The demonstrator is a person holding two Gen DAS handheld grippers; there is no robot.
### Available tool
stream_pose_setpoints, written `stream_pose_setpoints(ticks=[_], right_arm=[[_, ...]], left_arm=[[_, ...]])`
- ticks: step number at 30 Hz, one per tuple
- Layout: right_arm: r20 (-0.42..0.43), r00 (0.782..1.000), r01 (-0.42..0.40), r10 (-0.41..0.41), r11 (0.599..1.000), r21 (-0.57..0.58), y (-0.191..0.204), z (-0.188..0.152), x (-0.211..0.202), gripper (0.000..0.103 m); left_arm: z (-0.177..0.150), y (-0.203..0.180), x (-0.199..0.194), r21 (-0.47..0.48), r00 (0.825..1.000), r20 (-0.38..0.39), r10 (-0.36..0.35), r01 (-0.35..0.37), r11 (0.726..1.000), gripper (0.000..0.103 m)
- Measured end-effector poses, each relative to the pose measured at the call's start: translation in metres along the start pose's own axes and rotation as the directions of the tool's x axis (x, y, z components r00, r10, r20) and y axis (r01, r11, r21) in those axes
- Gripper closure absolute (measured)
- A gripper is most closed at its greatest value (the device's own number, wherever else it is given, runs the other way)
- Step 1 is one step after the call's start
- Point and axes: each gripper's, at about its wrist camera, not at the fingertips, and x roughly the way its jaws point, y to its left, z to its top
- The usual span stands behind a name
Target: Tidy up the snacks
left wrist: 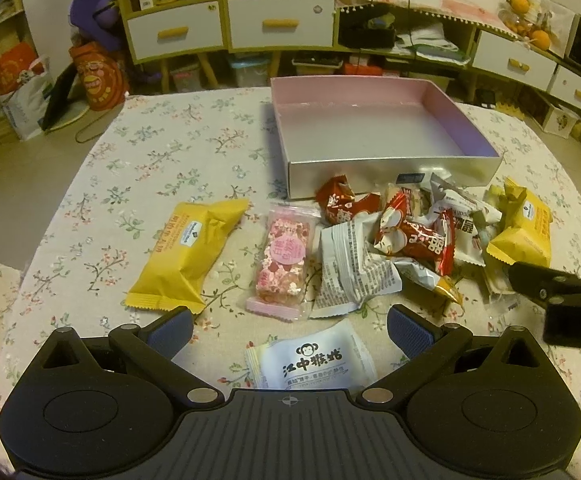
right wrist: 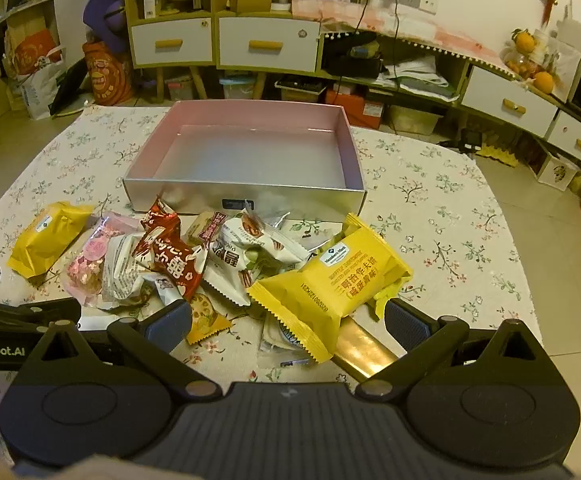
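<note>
the table (left wrist: 138, 152) with its flowered cloth carries everything. at its far side sits the box (right wrist: 246, 200), silver outside, pink inside, nothing in it yet, so by my reckoning the sorting has not begun.

between the box and me the snacks lie in a loose heap (left wrist: 402, 232) against the box's near wall: red, white and silver packets overlapping. off to my left of the heap a yellow packet (left wrist: 188, 252) lies by itself, and beside it a pink packet (left wrist: 282, 258), both with their long axes running roughly away from me.

at the right end of the heap another yellow packet (right wrist: 330, 280) lies on top of other wrappers and a gold strip, its long axis slanting from near-left to far-right, its near crimped edge between my right fingers.

a small white packet (left wrist: 310, 364) with a monkey logo lies flat and alone just in front of my left tongs.

my left tongs (left wrist: 290, 328) are spread wide and empty, the white packet below and between the fingers. my right tongs (right wrist: 288, 320) are spread wide too, holding nothing, straddling the slanted yellow packet's near end.

i judge the right hand nearer its packet; closing across its short width looks the natural grip, and the box lies straight ahead beyond it.
</note>
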Motion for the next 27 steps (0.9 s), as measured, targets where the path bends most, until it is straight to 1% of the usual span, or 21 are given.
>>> stream_pose_setpoints(ticks=[5,6,8,10,13,15,17,18,20,23,25,27], right_arm=[[-0.053,0.995,-0.082,0.08,0.996,-0.045,-0.006,0.006,0.003,0.0],[-0.043,0.995,-0.094,0.092,0.995,-0.043,-0.006,0.005,0.004,0.0],[-0.065,0.994,-0.089,0.085,0.994,-0.066,-0.007,0.006,0.007,0.0],[-0.119,0.984,-0.139,0.134,0.989,-0.04,-0.012,0.006,0.01,0.0],[-0.146,0.971,-0.192,0.188,0.981,-0.015,-0.023,0.007,0.013,0.001],[-0.146,0.97,-0.196,0.193,0.981,-0.01,-0.03,0.009,0.015,0.003],[-0.154,0.967,-0.208,0.204,0.978,-0.014,-0.038,0.01,0.016,0.004],[-0.158,0.965,-0.217,0.211,0.976,-0.021,-0.041,0.01,0.017,0.005],[-0.178,0.957,-0.24,0.228,0.97,-0.047,-0.045,0.009,0.019,0.005],[-0.21,0.951,-0.248,0.225,0.965,-0.09,-0.05,0.006,0.027,0.007],[-0.217,0.955,-0.231,0.2,0.965,-0.125,-0.052,0.003,0.03,0.009],[-0.23,0.952,-0.231,0.2,0.966,-0.118,-0.057,0.003,0.036,0.01]], left_arm=[[0.005,0.009,0.001,0.008,0.997,-0.025,-0.075,0.075,0.997,0.0],[0.007,0.01,0.002,0.012,0.996,-0.03,-0.088,0.089,0.996,0.0],[0.009,0.012,0.004,0.016,0.993,-0.046,-0.111,0.112,0.994,0.0],[0.008,0.015,0.009,0.012,0.99,-0.062,-0.13,0.131,0.991,0.0],[0.005,0.019,0.018,0.034,0.983,-0.099,-0.155,0.159,0.987,0.002],[0.004,0.02,0.023,0.067,0.979,-0.107,-0.174,0.182,0.981,0.002],[0.003,0.02,0.029,0.11,0.969,-0.126,-0.211,0.225,0.968,0.002],[0.002,0.02,0.032,0.128,0.962,-0.14,-0.236,0.254,0.959,0.002],[0.001,0.018,0.037,0.163,0.947,-0.169,-0.273,0.3,0.94,0.006],[-0.002,0.012,0.042,0.235,0.937,-0.188,-0.294,0.334,0.913,0.008],[-0.004,0.007,0.044,0.299,0.932,-0.198,-0.305,0.353,0.886,0.008],[-0.007,0.004,0.045,0.344,0.928,-0.212,-0.307,0.365,0.865,0.008]])
